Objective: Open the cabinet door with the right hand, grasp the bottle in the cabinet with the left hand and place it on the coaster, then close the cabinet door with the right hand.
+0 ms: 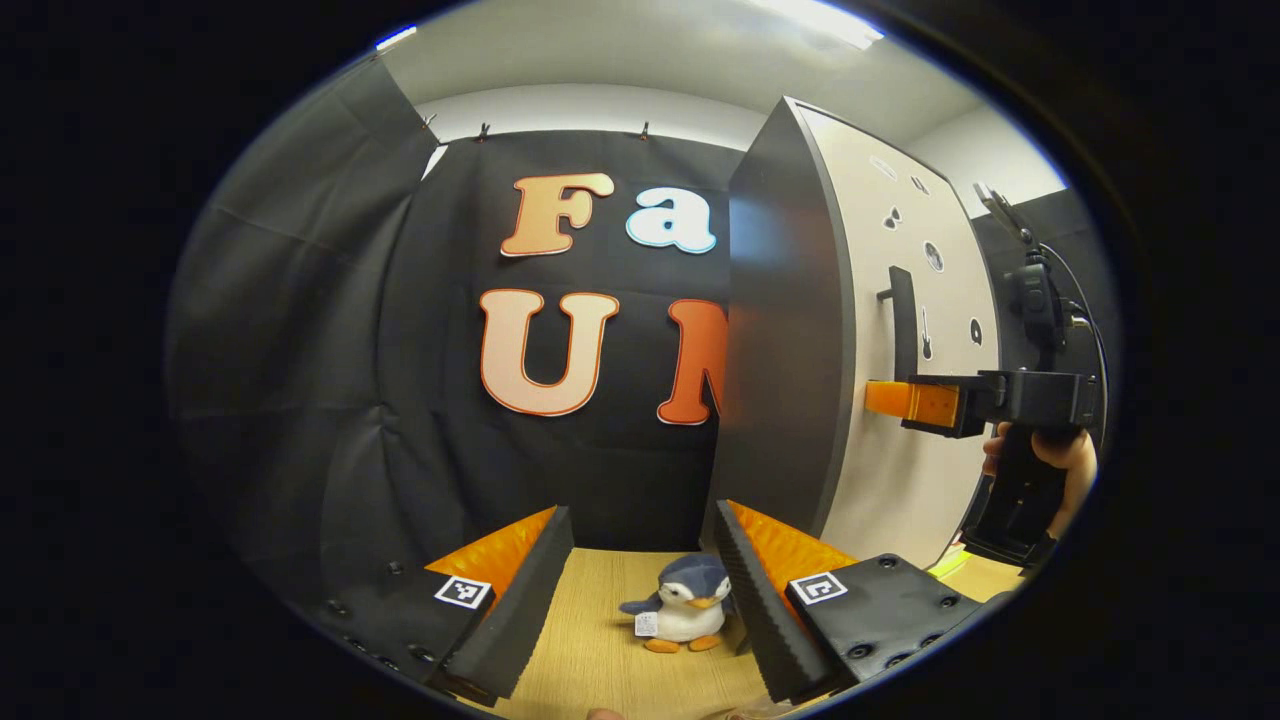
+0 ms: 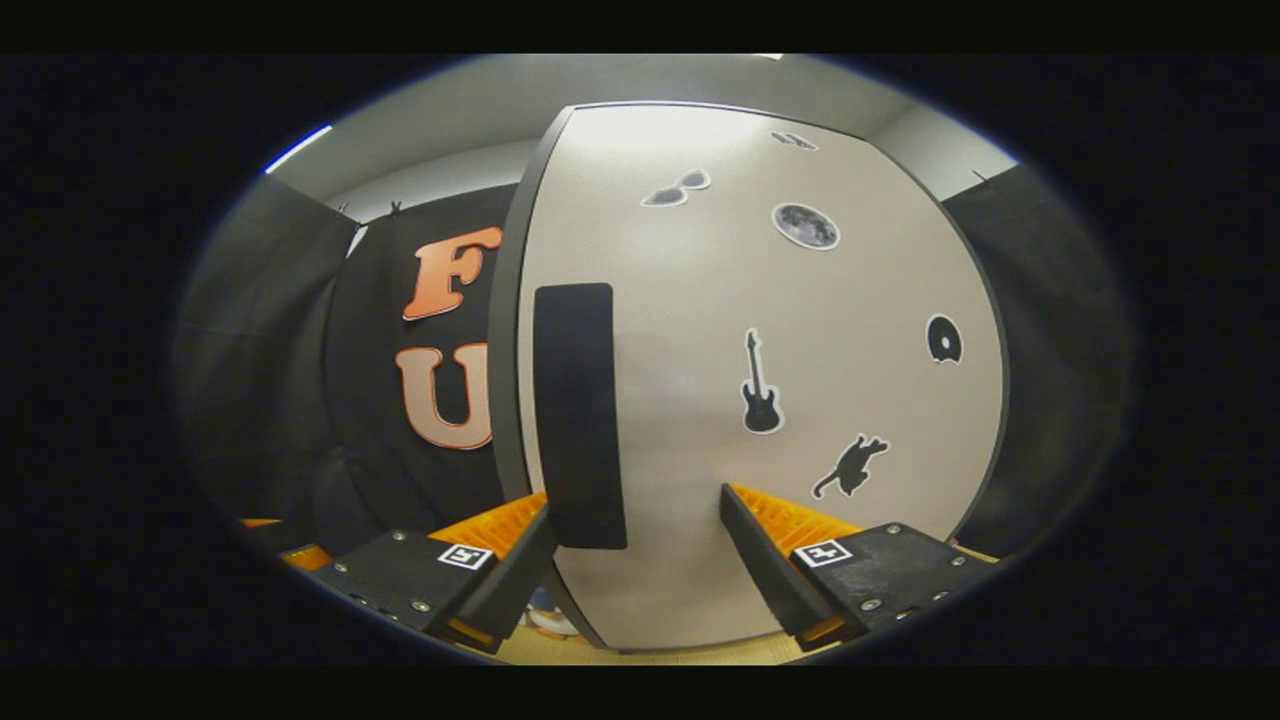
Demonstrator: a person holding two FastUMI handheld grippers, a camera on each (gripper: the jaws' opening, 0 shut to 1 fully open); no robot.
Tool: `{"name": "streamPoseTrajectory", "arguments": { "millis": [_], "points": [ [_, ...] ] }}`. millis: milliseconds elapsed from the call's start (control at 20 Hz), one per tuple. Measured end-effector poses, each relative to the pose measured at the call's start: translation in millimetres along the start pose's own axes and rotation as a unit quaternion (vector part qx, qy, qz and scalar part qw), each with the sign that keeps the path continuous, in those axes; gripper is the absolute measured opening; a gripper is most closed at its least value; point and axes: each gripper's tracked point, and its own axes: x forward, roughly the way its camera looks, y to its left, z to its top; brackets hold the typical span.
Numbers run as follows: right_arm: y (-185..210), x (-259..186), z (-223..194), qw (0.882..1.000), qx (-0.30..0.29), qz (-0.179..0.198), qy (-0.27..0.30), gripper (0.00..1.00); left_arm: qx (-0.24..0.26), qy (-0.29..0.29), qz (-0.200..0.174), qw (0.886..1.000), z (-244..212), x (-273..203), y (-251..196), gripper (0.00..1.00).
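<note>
Penguin toy (image 1: 684, 607) beside cabinet (image 1: 790, 340)

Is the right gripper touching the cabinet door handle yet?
Cannot tell. In the left gripper view the right gripper reaches up to the handle on the cabinet door, but overlap hides any gap.

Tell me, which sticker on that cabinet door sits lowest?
The cat sticker, below and right of the guitar sticker; the moon and sunglasses sit higher.

A wooden table (image 1: 600, 640) (pale grain) carries a toy penguin (image 1: 685, 603).
</note>
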Motion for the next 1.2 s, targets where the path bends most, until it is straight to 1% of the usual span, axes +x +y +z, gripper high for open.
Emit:
{"name": "streamPoseTrajectory", "arguments": {
  "millis": [100, 250, 350, 400, 500, 550, 600, 700, 750, 800, 1000, 1200],
  "points": [
    [1.1, 0.0, 0.6, 1.0, 0.005, 0.0, 0.0, 0.94, 0.002, 0.002, 0.0, 1.0, -0.7, 0.4, -0.4, 0.93],
    [7.9, -4.4, -2.1, 1.0, 0.02, 0.017, 0.007, 0.94, 0.002, 0.003, 0.0, 1.0, 0.1, -0.4, -4.3, 0.93],
    [7.5, -12.0, 0.6, 1.0, 0.019, 0.021, 0.002, 0.94, 0.003, 0.003, 0.006, 1.0, 0.6, -2.4, -5.9, 0.93],
    [6.4, -17.8, 2.7, 1.0, 0.017, 0.025, 0.0, 0.92, 0.003, 0.005, 0.011, 1.0, 0.8, -4.5, -7.1, 0.93],
    [6.2, -31.3, 7.5, 0.999, 0.022, 0.037, -0.002, 0.96, 0.0, 0.003, 0.02, 1.0, 4.3, -8.6, -11.2, 0.93],
    [5.1, -37.7, 9.5, 0.999, 0.025, 0.043, -0.003, 0.94, 0.0, 0.003, 0.025, 1.0, 5.3, -11.2, -13.8, 0.94],
    [2.0, -43.4, 11.2, 0.999, 0.024, 0.046, -0.003, 0.94, 0.002, 0.003, 0.03, 1.0, 6.3, -14.0, -17.0, 0.94],
    [-8.5, -55.4, 16.6, 0.999, 0.021, 0.048, -0.006, 0.94, 0.006, 0.0, 0.038, 0.999, 10.6, -17.7, -24.4, 0.93],
    [-15.1, -61.8, 18.7, 0.999, 0.019, 0.047, -0.008, 0.92, 0.007, -0.002, 0.041, 0.999, 12.8, -20.1, -28.5, 0.93],
    [-21.6, -68.2, 21.1, 0.999, 0.016, 0.047, -0.01, 0.94, 0.008, -0.004, 0.044, 0.999, 15.6, -22.8, -33.3, 0.93],
    [-54.5, -97.0, 28.6, 0.999, -0.012, 0.034, -0.022, 0.94, 0.009, -0.011, 0.051, 0.999, 24.1, -33.9, -55.6, 0.93],
    [-83.1, -128.0, 31.2, 0.999, -0.024, 0.033, -0.026, 0.94, 0.008, -0.018, 0.061, 0.998, 29.1, -45.1, -73.8, 0.93]
  ]
}}
